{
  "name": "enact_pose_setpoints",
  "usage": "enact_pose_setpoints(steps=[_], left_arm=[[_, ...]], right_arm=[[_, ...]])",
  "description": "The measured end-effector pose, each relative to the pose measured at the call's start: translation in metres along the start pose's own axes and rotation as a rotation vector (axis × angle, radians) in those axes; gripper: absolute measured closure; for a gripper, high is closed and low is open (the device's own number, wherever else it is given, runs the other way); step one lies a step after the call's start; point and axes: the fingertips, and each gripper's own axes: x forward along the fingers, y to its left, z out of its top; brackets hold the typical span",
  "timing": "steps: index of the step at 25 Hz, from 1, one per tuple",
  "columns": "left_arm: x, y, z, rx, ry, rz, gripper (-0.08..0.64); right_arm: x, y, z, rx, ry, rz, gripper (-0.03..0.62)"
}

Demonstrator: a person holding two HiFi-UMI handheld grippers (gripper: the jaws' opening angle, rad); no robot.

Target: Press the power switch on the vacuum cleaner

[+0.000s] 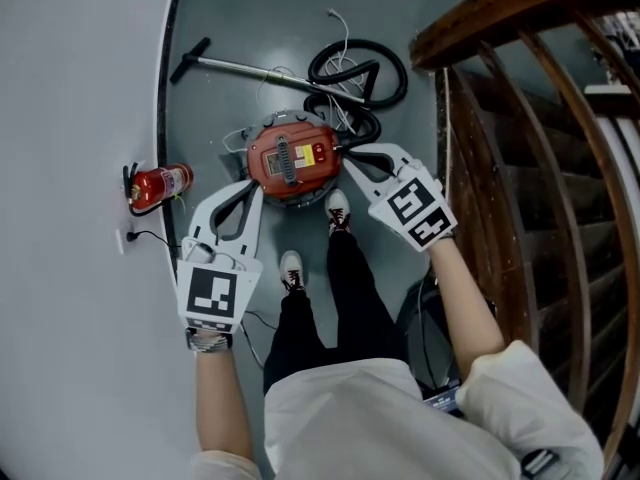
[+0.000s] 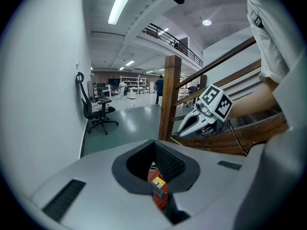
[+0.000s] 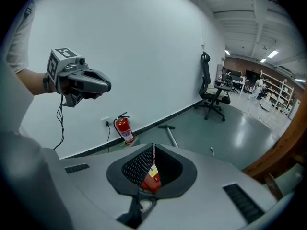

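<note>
The red vacuum cleaner (image 1: 291, 158) is sitting on the grey floor (image 1: 250, 8), right in front of the person's shoes (image 1: 338, 211). The left gripper (image 1: 254, 191) is hanging just beside the cleaner, on the person's left. Its jaws are pressed together with nothing in them. The right gripper (image 1: 348, 158) is pointing at the cleaner's other edge, very close to it. Its jaws are closed and empty too. A black hose (image 1: 358, 68) is lying curled behind the cleaner. A red fire extinguisher (image 1: 160, 185) is standing by the white wall (image 1: 70, 118).
</note>
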Motion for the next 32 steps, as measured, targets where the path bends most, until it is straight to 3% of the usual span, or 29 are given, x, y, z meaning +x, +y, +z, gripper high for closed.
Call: enact_pose_setpoints(steps=[15,32], left_arm=[[0.016,-0.003,-0.038,-0.012,0.071,-0.021,0.561],[0.038,-0.003,-0.09,-0.118,0.124,0.022,0.561]], right_arm=[[0.072,-0.004,-0.067,-0.112,0.203,0.093,0.56],[0.16,-0.025,-0.144,-0.214,0.361,0.172,0.558]])
